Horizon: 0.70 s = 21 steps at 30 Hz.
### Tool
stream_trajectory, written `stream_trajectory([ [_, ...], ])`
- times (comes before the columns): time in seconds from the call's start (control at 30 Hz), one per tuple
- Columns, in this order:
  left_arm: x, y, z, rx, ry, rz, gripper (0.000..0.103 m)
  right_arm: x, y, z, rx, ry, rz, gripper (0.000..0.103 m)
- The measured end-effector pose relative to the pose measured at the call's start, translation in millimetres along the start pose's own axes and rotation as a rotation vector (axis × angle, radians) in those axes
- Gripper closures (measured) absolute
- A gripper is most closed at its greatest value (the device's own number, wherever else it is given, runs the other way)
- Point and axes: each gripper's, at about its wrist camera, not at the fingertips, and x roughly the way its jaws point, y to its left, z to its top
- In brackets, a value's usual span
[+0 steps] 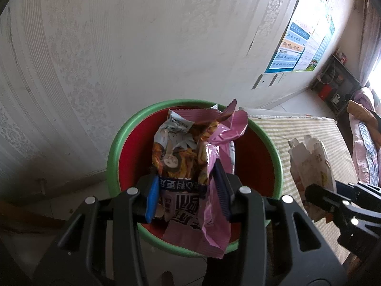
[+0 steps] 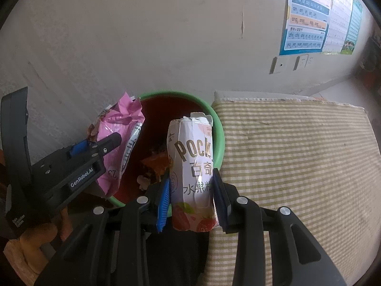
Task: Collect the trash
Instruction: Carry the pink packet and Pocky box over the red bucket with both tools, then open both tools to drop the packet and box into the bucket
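Note:
My left gripper (image 1: 188,190) is shut on a crumpled pink snack bag (image 1: 190,157) and holds it over the red bin with a green rim (image 1: 114,147). The bag (image 2: 119,138) and left gripper (image 2: 95,151) also show in the right wrist view, at the bin's left rim. My right gripper (image 2: 191,195) is shut on a white Pocky box (image 2: 193,174), upright, above the bin's (image 2: 220,128) right edge. The box (image 1: 309,159) and right gripper (image 1: 316,193) show at the right of the left wrist view. Orange scraps (image 2: 154,162) lie inside the bin.
A green-and-cream striped cloth surface (image 2: 297,166) lies right of the bin. A pale wall (image 1: 142,47) stands close behind, with a poster (image 2: 316,16) and wall sockets (image 2: 288,63). A dark shelf (image 1: 333,83) and bedding (image 1: 364,143) are far right.

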Motion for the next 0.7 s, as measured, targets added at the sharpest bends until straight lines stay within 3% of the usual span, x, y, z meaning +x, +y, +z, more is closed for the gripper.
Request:
stream_trajectory([
  [0.7,2.3,9.1,1.2,-0.028,0.002,0.009,0.063,8.8,19.8,10.9,-0.051,0.014,-0.008,0.070],
])
